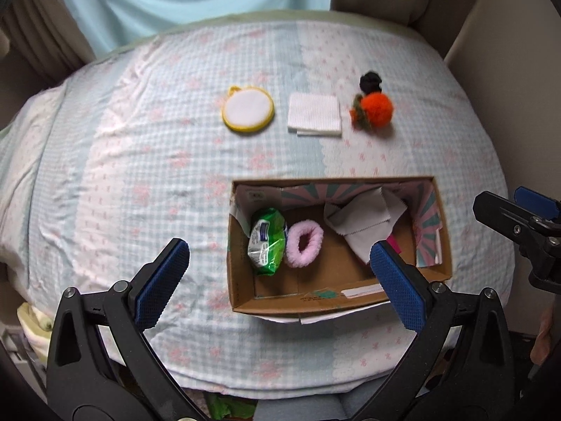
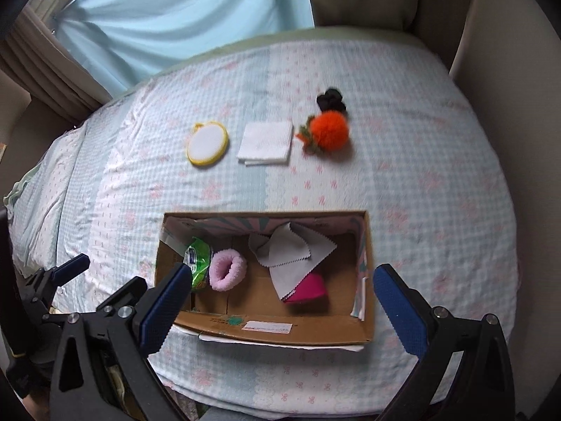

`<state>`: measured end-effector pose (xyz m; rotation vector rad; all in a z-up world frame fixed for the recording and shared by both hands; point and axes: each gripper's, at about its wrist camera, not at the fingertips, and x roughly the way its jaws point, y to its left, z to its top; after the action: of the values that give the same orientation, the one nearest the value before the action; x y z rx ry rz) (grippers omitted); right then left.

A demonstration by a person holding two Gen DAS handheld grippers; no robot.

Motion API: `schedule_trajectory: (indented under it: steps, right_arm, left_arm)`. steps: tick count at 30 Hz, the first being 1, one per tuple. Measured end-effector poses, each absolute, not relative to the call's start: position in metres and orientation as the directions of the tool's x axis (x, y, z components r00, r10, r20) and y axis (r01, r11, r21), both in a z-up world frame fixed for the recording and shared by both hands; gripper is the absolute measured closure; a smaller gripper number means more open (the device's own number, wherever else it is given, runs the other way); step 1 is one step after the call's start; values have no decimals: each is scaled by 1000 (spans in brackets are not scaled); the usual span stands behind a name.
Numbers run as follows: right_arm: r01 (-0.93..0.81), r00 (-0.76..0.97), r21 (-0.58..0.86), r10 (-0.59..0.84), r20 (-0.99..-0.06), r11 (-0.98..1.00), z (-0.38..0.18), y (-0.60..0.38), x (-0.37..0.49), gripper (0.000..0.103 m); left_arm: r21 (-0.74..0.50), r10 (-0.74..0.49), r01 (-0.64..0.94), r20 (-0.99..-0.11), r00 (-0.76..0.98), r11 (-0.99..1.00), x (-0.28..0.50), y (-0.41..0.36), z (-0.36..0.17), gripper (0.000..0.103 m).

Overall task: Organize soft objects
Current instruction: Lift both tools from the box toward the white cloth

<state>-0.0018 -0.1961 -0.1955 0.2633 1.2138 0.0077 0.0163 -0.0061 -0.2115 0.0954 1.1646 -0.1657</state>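
Box [image 1: 242,245]: sitting open on the bedspread [image 1: 140,161], holding a green packet [image 1: 266,242], a pink scrunchie [image 1: 303,244], grey cloths [image 1: 364,226] and a magenta item [image 2: 310,289]
Left gripper [image 1: 280,277]: hovering over the box's near side, jaws spreading wide, gripping nothing
Right gripper [image 2: 280,305]: hanging above the box, jaws gaping wide, empty
Beyond the box: 4 things lying in a row, a yellow pad [image 1: 248,112], a white cloth [image 1: 314,114], an orange pompom [image 1: 377,107], with a black scrunchie [image 1: 371,80] touching it behind
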Motion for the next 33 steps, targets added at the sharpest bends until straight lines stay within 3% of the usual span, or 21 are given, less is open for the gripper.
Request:
schedule_trajectory:
  steps: [9, 16, 24, 33]
  right_arm:
    - [110, 462, 154, 87, -882, 982, -144, -206, -5, 0]
    - [115, 517, 157, 76, -853, 981, -128, -227, 20, 0]
    - [51, 533, 179, 125, -837, 982, -141, -265, 77, 0]
    - [-29, 513, 163, 155, -844, 986, -187, -297, 152, 0]
  left_arm:
    - [-74, -140, 155, -868, 476, 985, 30, -17, -163, 0]
    - [-89, -148, 139, -847, 511, 986, 67, -43, -155, 0]
    - [-104, -124, 68, -855, 504, 992, 126, -80, -189, 0]
    - [-120, -129, 48, -889, 440, 992, 211, -104, -264, 0]
